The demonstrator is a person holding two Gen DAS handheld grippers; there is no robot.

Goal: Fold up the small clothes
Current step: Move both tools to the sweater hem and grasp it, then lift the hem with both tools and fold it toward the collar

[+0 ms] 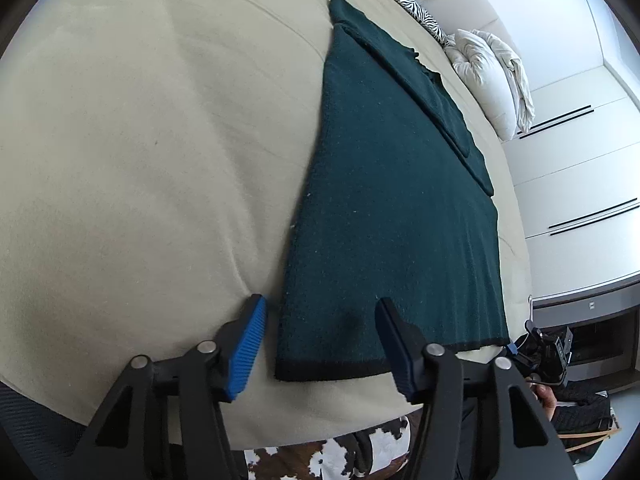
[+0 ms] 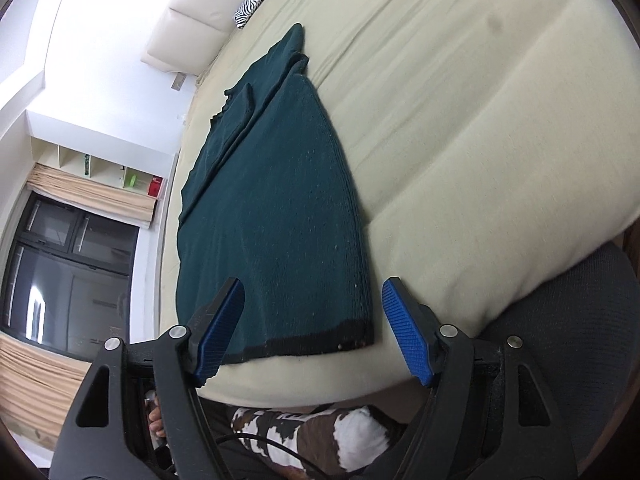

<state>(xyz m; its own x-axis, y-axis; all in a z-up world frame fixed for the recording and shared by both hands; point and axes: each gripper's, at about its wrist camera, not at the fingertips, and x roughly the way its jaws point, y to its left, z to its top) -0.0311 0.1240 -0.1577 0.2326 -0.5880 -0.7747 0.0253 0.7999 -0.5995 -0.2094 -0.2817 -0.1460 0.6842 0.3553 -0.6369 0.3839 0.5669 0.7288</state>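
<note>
Green sweater [image 1: 384, 208] flat on bed [image 1: 140, 160]; grippers empty.

Beige bed [image 1: 140, 140], zebra-print pillow [image 1: 416, 10], white pillows [image 1: 486, 76], cowhide rug [image 2: 320, 436]

A dark green knitted sweater [image 1: 384, 208] lies flat on a beige bed cover [image 1: 140, 140], already folded lengthwise into a long narrow shape with straight side edges. Its black ribbed hem [image 1: 340, 370] is at the near end, close to the edge of the bed, while the far end narrows to a point toward the pillows. One sleeve [image 1: 420, 92] is folded over and rests along the top of the body, slightly rumpled near the neck, and pale lint specks dot the knit.
</note>
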